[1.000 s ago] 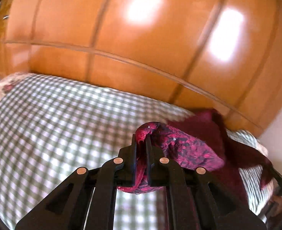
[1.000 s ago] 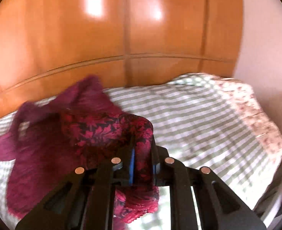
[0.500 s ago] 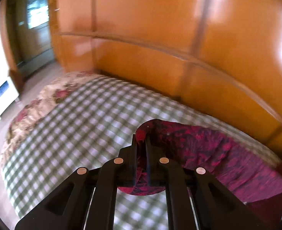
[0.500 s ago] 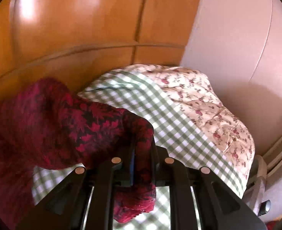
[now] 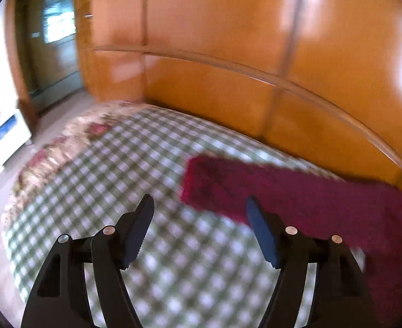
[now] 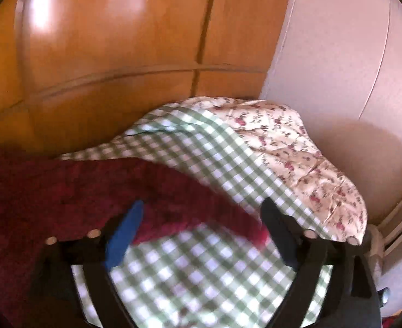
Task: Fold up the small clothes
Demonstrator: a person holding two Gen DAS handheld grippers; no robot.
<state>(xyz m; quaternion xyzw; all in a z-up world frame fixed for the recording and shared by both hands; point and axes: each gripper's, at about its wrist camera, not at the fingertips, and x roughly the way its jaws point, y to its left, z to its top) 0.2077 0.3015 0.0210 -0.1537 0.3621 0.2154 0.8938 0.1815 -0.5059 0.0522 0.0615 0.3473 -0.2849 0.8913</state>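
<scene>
A dark red garment (image 5: 305, 194) lies spread on the green checked bedcover (image 5: 124, 175). In the left wrist view its left corner sits just ahead of and to the right of my left gripper (image 5: 198, 205), whose jaws are opening with only bedcover between them. In the right wrist view the same red garment (image 6: 72, 191) stretches from the left edge to a blurred end between the fingers of my right gripper (image 6: 202, 207). Those jaws are opening too, and the pads do not press on the cloth.
A glossy wooden headboard or wardrobe (image 5: 228, 54) rises right behind the bed. A floral quilt edge (image 6: 305, 164) hangs off the bed's side near a pale wall (image 6: 337, 63). A doorway (image 5: 56, 41) and floor show at far left.
Both grippers held bunched red cloth shut between their fingers; now both stand wide apart and the garment has dropped flat onto the bedcover. Both views have swung outward.
</scene>
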